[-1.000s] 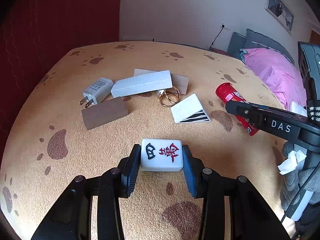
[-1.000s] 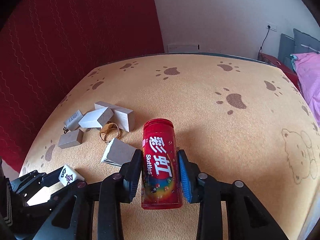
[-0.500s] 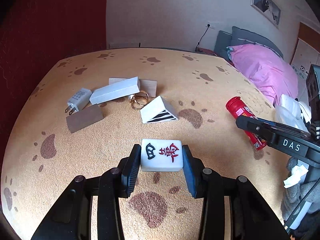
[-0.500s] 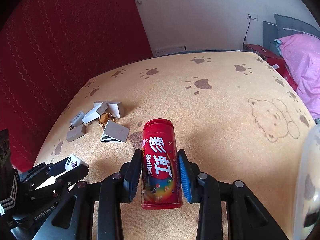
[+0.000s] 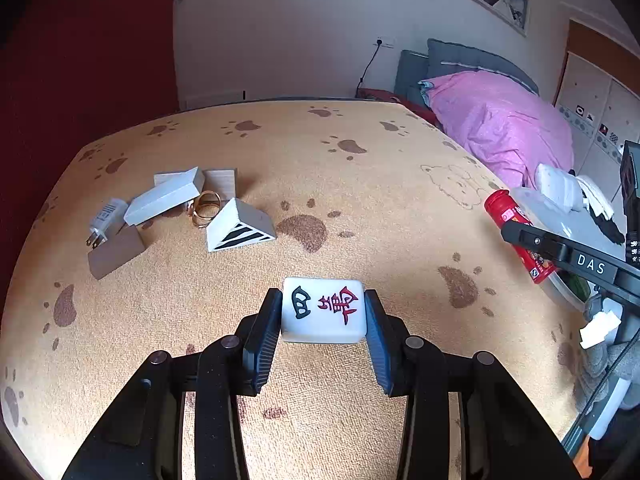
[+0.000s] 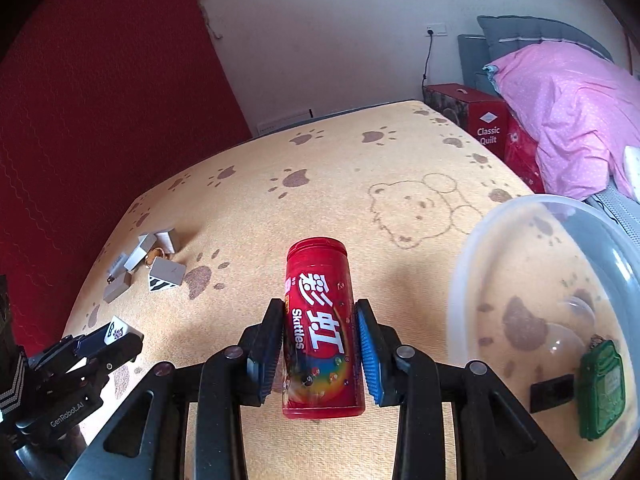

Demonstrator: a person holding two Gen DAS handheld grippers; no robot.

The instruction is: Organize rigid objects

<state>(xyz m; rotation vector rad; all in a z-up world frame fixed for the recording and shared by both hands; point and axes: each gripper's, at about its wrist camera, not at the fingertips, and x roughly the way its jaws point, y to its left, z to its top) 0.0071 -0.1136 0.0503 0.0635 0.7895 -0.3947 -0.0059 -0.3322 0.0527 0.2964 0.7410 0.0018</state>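
My left gripper is shut on a white mahjong tile with black and red characters, held above the yellow paw-print cover. My right gripper is shut on a red Skittles tube, held with its cap pointing away. The left wrist view shows that tube and the right gripper's arm at the right edge. Low at the left of the right wrist view, the left gripper carries the tile. A clear plastic tub sits at the right, just beside the tube.
A cluster lies at the left: a white charger, grey and white blocks, a striped wedge, gold rings. The tub holds a green jar-shaped thing and a small black piece. A pink duvet lies beyond.
Both grippers have swung right with their loads still held. The block cluster has slid left and farther off in both views. The clear tub has come into the right wrist view.
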